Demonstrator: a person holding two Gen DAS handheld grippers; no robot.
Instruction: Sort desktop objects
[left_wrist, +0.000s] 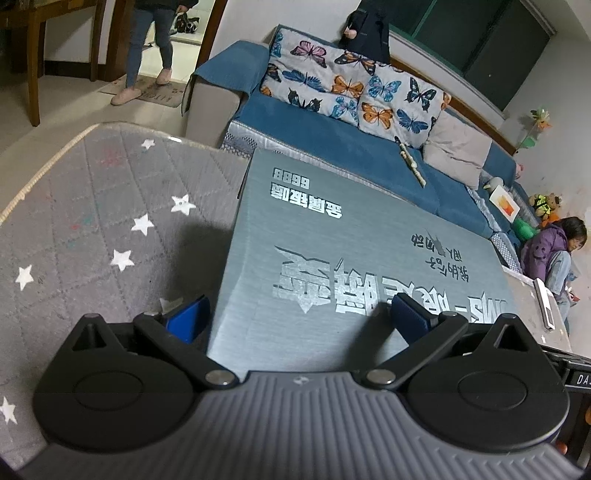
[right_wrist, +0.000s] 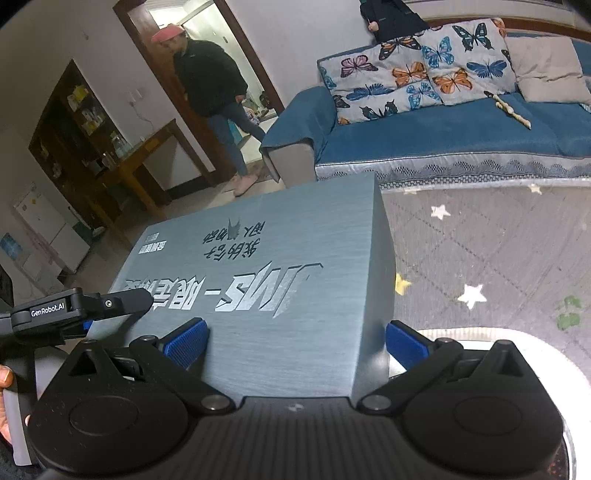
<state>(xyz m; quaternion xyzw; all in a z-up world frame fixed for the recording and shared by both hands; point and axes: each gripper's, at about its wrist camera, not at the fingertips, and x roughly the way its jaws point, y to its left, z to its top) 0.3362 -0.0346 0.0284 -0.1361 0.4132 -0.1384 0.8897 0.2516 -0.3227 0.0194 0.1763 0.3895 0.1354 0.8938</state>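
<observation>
Both spread-wide tools, left (left_wrist: 297, 317) and right (right_wrist: 295, 341), straddle corners of a brushed-metal-look rectangular box (left_wrist: 332, 251).

The box (left_wrist: 354, 258) sits in front of me between my two grippers: my left gripper (left_wrist: 299, 317) straddles its left edge, my right gripper (right_wrist: 295, 343) its right edge. The rug (left_wrist: 92, 229) lies below and to both sides of the box, and the sofa (left_wrist: 369, 162) stands behind it with cushions (left_wrist: 351, 85) along its back. Beyond the sofa's left end a person (right_wrist: 214, 92) stands in a doorway.
</observation>
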